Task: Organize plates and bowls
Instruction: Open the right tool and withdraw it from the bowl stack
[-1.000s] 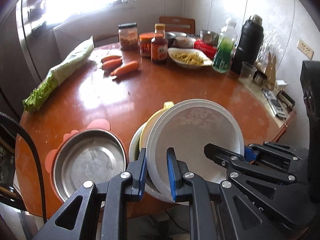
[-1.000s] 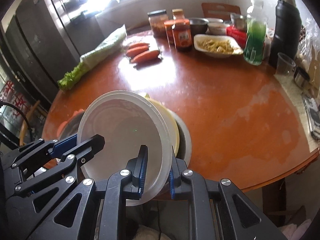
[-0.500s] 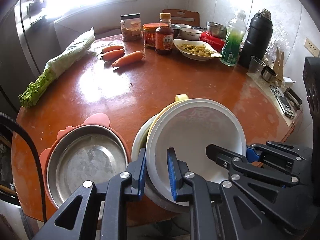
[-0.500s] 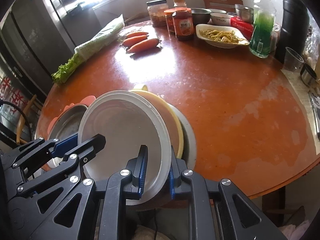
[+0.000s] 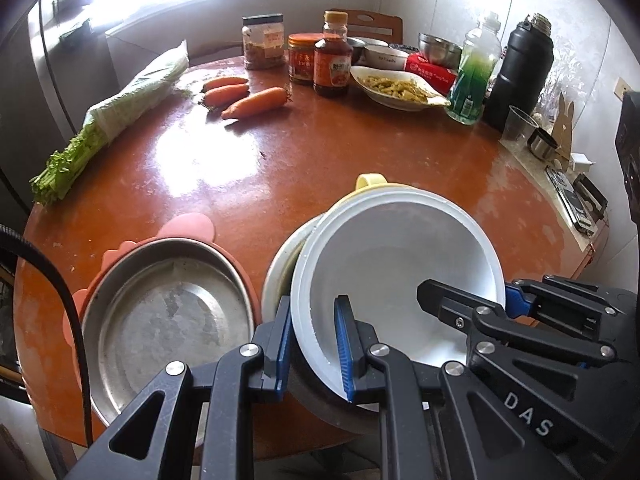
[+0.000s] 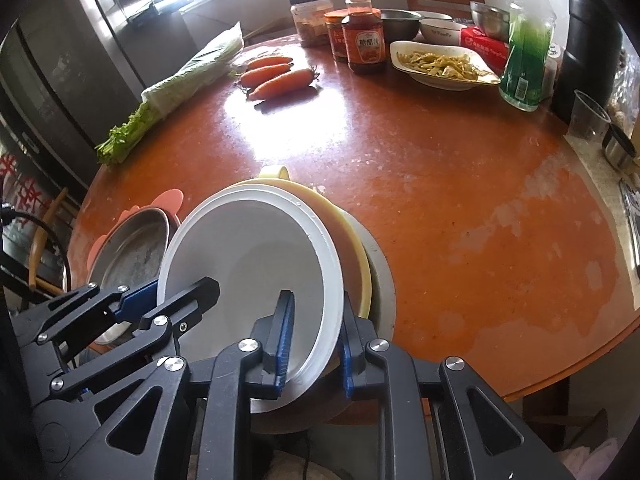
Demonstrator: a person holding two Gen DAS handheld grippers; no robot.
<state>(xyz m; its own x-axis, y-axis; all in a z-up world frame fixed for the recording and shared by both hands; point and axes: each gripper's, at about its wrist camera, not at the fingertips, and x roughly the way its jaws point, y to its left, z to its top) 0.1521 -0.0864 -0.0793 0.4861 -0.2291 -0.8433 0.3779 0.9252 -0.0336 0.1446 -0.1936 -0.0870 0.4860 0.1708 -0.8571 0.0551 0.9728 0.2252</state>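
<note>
Both grippers have carried the white bowl (image 5: 400,276) and the stack beneath it lower and nearer the table (image 5: 320,160), levelling its tilt slightly.

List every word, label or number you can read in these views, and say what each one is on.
"DAS": white letters on the black body of the right gripper, seen in the left wrist view.
Sauce bottle: red label with large white Chinese characters, too blurred to quote.
Red box: white print, too small to read.
Green bottle: label unreadable.
Jars: labels blurred.
White bowl behind: dark lettering, unreadable.
</note>
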